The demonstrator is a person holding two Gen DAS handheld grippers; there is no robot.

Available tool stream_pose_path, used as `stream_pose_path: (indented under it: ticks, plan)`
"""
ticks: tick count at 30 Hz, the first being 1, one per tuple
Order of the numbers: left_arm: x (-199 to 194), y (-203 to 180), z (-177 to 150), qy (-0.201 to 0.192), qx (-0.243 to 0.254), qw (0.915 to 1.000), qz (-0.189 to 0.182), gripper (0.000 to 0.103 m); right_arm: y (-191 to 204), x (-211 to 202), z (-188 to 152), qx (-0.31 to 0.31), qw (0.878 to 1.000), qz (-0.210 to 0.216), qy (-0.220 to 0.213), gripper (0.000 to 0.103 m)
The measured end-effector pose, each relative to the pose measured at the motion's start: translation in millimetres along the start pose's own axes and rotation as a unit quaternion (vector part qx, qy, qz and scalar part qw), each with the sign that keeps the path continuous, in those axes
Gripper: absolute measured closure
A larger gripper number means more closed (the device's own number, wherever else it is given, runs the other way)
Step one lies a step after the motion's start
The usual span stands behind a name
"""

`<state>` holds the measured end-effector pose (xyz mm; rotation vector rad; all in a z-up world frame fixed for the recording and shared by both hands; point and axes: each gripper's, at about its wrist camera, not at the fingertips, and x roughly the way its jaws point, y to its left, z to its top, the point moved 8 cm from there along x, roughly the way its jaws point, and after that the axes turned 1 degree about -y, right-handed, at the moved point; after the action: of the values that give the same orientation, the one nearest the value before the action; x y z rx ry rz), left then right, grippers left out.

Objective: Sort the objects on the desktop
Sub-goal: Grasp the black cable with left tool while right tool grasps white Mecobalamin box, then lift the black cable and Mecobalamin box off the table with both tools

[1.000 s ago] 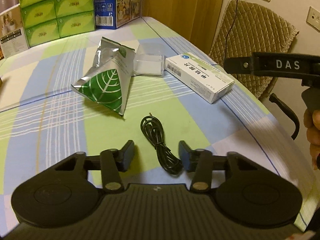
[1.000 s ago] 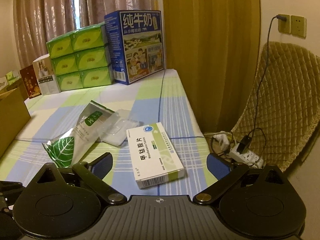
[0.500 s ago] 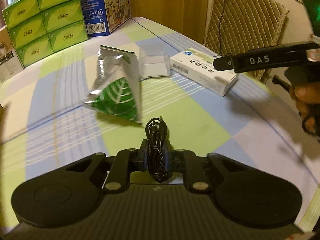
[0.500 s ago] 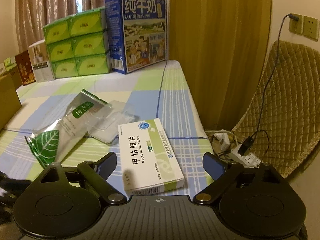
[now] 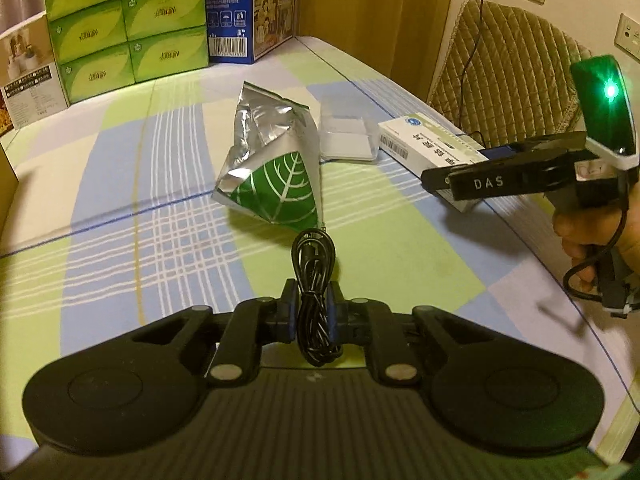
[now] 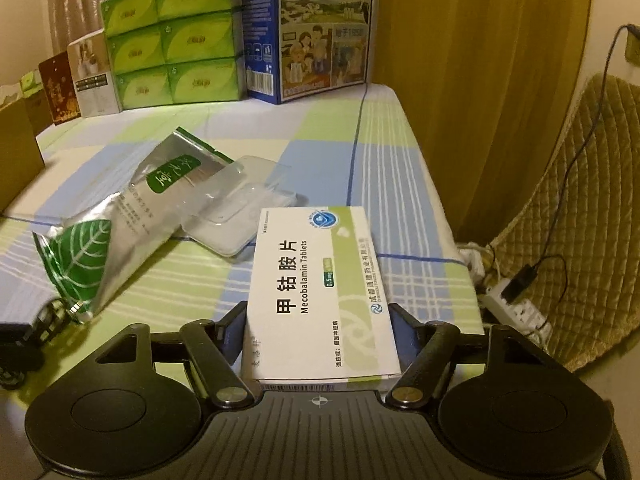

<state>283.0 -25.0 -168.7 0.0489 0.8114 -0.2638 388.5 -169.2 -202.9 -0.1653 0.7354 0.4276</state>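
On a table (image 5: 120, 184) covered with a green, blue and white checked cloth, a person is working two hand-held grippers at once. The left gripper (image 5: 313, 314) is pinching a coiled black cable (image 5: 314, 280) between its blue-padded jaws, which are drawn together as far as the bundle allows; the loop is standing up above the pads and its tail is hanging down behind them. Just beyond the loop, a silver foil pouch (image 5: 272, 160) printed with a green leaf is lying on its side, with a clear plastic tray (image 5: 348, 136) beside it. The right gripper (image 6: 318, 326), seen in the left view under a glowing green light and held by a hand (image 5: 592, 240), is reaching over a white box of Mecobalamin tablets (image 6: 316, 280) at the table's right edge. Its jaws have just been closing and are now sitting against the two long sides of the box's near end, the box lying flat on the cloth between them; whether the pads are truly pressing cannot be told. At the back, green tissue packs (image 6: 172, 40) and a blue milk carton (image 6: 312, 28) are standing stacked near the curtains
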Motion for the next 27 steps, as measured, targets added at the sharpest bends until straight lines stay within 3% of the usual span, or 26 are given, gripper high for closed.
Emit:
stream_pose_path:
  ticks: [8, 14, 22, 24, 27]
  plan:
    - [-22, -2, -17, 0.003, -0.008, 1.0, 0.005, 0.092, 40, -51, -25, 0.039, 0.999, 0.006, 0.031, 0.035]
    - [-48, 0, -45, 0.008, -0.013, 0.9997, 0.02, 0.092, 89, -94, -67, 0.018, 0.999, 0.036, 0.035, 0.035]
    - [-53, -1, -53, 0.001, -0.015, 0.9997, 0.021, 0.091, 102, -93, -73, -0.025, 0.999, 0.025, 0.024, 0.029]
    - [-52, 1, -51, -0.004, -0.019, 0.9995, 0.024, 0.081, 102, -93, -74, -0.034, 0.999, 0.018, 0.022, 0.027]
    - [-48, 5, -53, -0.002, -0.027, 0.9993, 0.026, 0.081, 103, -90, -75, -0.046, 0.999, 0.016, 0.022, 0.026]
